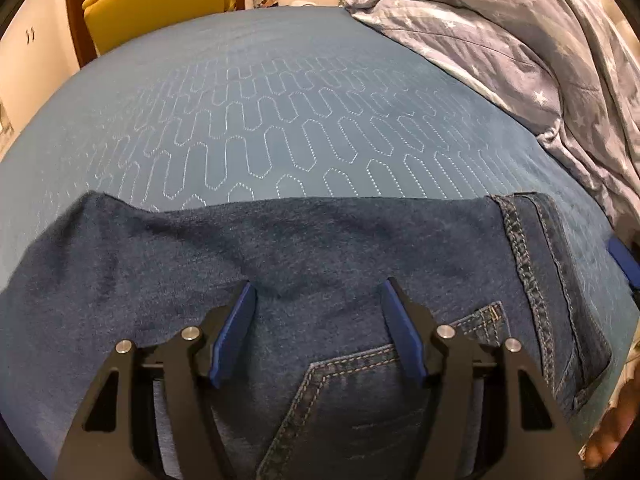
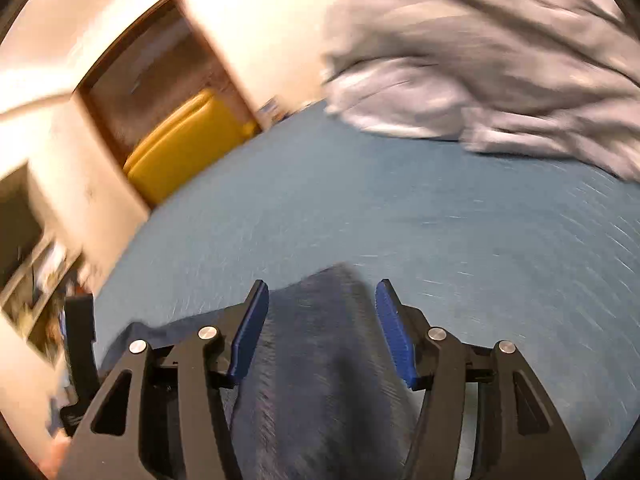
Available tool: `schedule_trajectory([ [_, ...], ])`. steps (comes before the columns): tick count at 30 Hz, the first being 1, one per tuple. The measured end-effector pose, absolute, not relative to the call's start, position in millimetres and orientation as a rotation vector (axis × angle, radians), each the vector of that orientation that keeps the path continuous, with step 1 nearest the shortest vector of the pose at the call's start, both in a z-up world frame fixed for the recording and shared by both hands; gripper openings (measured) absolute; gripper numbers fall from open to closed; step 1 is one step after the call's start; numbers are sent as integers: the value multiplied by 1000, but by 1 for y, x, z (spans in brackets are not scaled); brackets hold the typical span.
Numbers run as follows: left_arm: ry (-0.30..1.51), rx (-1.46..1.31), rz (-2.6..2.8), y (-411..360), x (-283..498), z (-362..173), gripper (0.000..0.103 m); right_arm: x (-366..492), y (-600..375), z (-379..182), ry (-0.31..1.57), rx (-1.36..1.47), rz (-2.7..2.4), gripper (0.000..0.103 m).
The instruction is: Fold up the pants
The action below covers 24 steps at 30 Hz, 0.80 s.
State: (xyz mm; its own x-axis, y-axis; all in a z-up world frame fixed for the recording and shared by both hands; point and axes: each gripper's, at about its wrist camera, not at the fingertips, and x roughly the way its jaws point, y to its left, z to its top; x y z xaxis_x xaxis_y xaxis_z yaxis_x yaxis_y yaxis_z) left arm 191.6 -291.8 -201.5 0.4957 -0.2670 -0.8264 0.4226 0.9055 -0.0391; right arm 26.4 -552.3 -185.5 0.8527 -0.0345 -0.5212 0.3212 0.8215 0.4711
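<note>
Dark blue jeans (image 1: 320,240) lie folded on the bed with the fleecy inside turned up; a back pocket and a stitched seam show at the lower right. My left gripper (image 1: 319,284) hovers over them, open, with a small ridge of cloth between its blue pads (image 1: 234,332) and neither pad pressing on it. In the blurred right wrist view, my right gripper (image 2: 323,283) is open too. A corner of the jeans (image 2: 320,360) lies between and below its fingers, untouched by the pads. A blue pad of the right gripper (image 1: 624,264) peeks in at the left wrist view's right edge.
The jeans rest on a teal quilted bed cover (image 1: 280,120). A crumpled grey duvet with white stars (image 1: 520,60) fills the far right of the bed. A yellow chair (image 1: 160,0) stands beyond the far edge. A hand (image 1: 612,436) shows at the lower right.
</note>
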Motion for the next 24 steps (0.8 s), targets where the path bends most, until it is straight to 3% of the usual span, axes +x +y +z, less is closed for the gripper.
schedule_trajectory([
  [1, 954, 176, -433, -298, 191, -199, 43, 12, -557, -186, 531, 589, -210, 56],
  [5, 914, 205, -560, -333, 179, -186, 29, -13, -540, -192, 593, 522, -176, 55],
  [7, 928, 198, -634, -356, 179, -186, 28, -15, -527, -198, 630, 486, -172, 52],
  [11, 1006, 242, -646, -390, 193, -202, 26, -11, -525, -218, 722, 488, -239, 33],
  [14, 1049, 262, -635, -401, 206, -205, 26, -13, -531, -226, 766, 507, -241, 29],
  [24, 990, 131, -655, -369, 180, -180, 27, -20, -533, -220, 768, 483, -267, 32],
])
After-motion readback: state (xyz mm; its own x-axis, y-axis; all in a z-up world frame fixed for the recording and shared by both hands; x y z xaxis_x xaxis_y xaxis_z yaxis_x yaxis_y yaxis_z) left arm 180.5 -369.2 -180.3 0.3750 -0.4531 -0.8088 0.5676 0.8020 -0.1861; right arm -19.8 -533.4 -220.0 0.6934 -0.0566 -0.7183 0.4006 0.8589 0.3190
